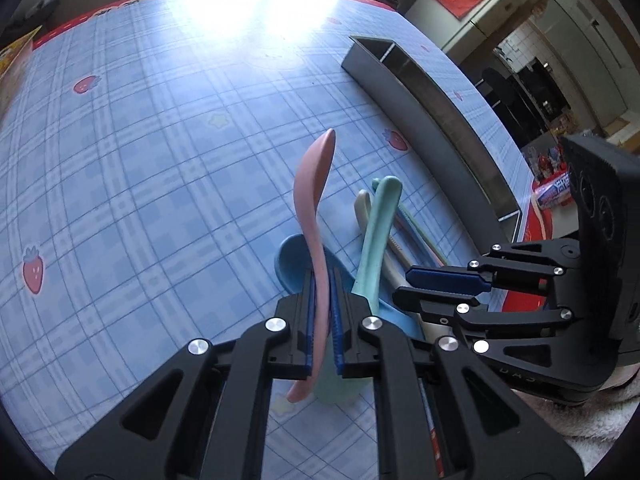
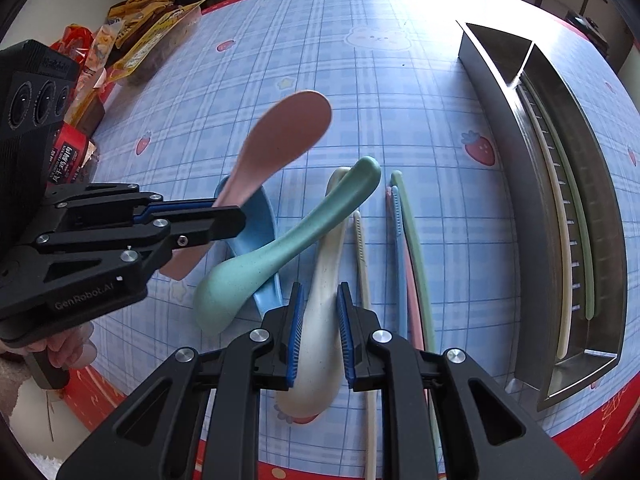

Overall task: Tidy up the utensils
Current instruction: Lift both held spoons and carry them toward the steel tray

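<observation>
Both tongs are down over the heap of utensils, and the metal tray (image 2: 500,128) is the landmark to steer by. The left gripper (image 1: 323,320) has its blue pads pressed onto the handle of the pink spoon (image 1: 314,208), pinching it edge-on; in the right wrist view the pink bowl stands clear of the table, tipped up and away from the person, on the side of the heap far from the tray. Its long axis runs roughly along the tray's own length, so by this reading a sideways carry toward the tray needs little turning. The right gripper (image 2: 320,332) straddles the white spoon (image 2: 320,280), a pad on each flank; whether the pads truly bite or merely bracket it cannot be told here. That spoon lies flat, bowl toward the person, handle pointing away, again near parallel to the tray. The teal spoon (image 2: 288,240) lies slantwise across it, its handle tip resting over the white handle, with the blue spoon (image 2: 256,216) underneath on the far side from the tray. Closer to the tray lie several long thin utensils, all parallel to it. The right hand is the nearer of the two to the tray, where two long pieces already lie in the slot.
</observation>
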`<state>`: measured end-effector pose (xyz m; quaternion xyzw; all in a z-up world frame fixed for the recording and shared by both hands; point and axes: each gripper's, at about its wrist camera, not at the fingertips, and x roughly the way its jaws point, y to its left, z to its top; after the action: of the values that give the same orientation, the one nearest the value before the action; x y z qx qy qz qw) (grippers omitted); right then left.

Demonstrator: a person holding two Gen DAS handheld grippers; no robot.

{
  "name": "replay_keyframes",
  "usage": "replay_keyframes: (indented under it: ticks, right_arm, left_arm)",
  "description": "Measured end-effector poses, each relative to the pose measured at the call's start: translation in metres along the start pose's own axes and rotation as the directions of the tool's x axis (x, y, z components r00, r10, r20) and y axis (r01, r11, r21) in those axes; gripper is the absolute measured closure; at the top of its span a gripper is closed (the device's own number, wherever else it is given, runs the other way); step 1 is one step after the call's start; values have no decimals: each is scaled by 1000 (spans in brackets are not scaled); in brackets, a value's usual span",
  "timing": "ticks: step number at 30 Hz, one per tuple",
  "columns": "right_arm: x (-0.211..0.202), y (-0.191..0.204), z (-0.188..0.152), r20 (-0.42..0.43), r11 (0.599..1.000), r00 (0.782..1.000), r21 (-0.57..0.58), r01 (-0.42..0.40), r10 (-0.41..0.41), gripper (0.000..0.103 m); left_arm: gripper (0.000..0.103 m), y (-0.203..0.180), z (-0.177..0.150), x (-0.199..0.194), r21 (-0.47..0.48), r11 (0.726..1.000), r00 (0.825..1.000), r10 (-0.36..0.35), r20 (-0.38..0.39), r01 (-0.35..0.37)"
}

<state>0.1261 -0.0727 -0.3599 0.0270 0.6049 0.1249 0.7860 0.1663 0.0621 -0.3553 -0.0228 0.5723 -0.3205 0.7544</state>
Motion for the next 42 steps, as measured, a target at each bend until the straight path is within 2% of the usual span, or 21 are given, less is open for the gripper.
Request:
replay_keyframes:
  ticks: [9,17,23,28,32,42]
  right_arm:
    - [6,5,1,-20,999,999,-25,29,-29,83]
    - [10,26,0,-16,981,991,-143,130,-134,84]
    - [0,14,-3,0,994,997,-78,78,-78,92]
    - [-11,-15,-13,0,999,1000,51,12,-12,92]
    - [-15,-32,-21,-3,994,1000,112,-14,15,92]
    - [-15,-29,-29,10,996,1000,84,-23,22,92]
  left_arm:
    - [92,14,-30,-16,-146,989,999,-30,38,36]
    - [92,27,-59,-18,-265,964,1000,-5,29,12]
    - [92,29,-73,-21,-270,963,999,25,24,-17]
    - [92,29,-75,-22,-265,964,999,35,31,-26]
    - [92,29,-76,-22,-269,963,999,35,36,-24]
    - [90,34,-82,-24,-289,957,998,24,50,-9]
